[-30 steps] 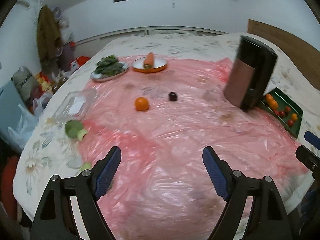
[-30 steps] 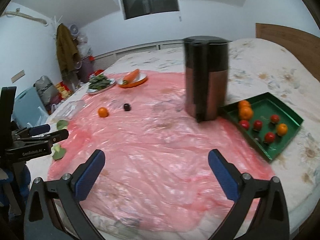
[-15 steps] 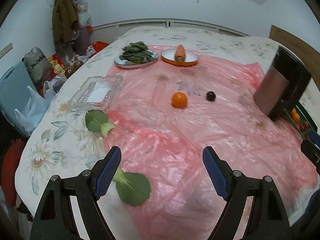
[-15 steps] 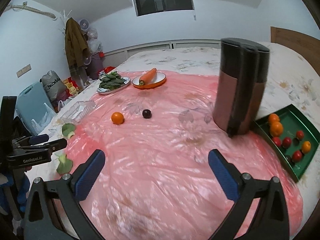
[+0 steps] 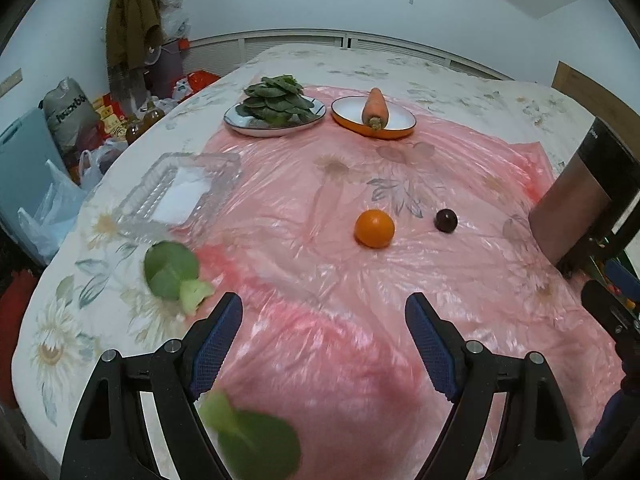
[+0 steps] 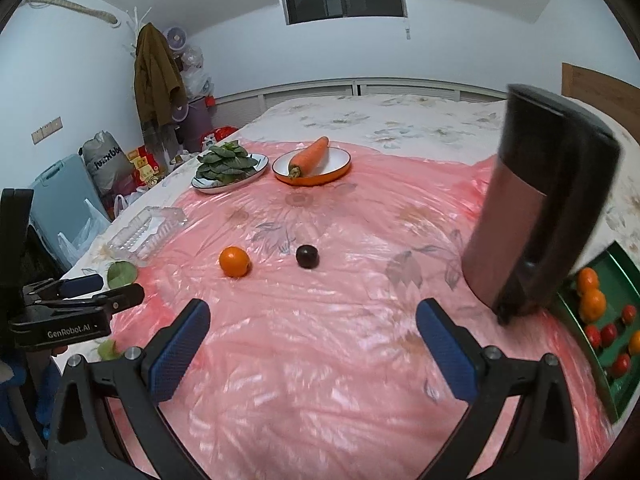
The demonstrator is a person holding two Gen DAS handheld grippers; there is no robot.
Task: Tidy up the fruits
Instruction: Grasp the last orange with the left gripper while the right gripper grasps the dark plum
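An orange (image 5: 374,228) (image 6: 234,261) and a dark plum (image 5: 446,220) (image 6: 307,256) lie loose on the pink plastic sheet (image 5: 320,280) over the bed. A green tray (image 6: 612,344) at the right edge holds several oranges and small red fruits. My left gripper (image 5: 324,332) hovers open and empty above the sheet, short of the orange. My right gripper (image 6: 312,340) is open and empty too, nearer than both loose fruits. The left gripper (image 6: 104,292) also shows at the left of the right wrist view.
A tall black and copper canister (image 6: 536,216) stands beside the green tray. At the far side sit a plate of green leaves (image 5: 276,110) and an orange dish with a carrot (image 5: 374,114). A clear plastic box (image 5: 180,196) and loose leaves (image 5: 172,270) lie at the left.
Both views have swung left and moved in: the orange and plum look nearer, the canister and green tray have slid toward the right edge. Both grippers stay open.
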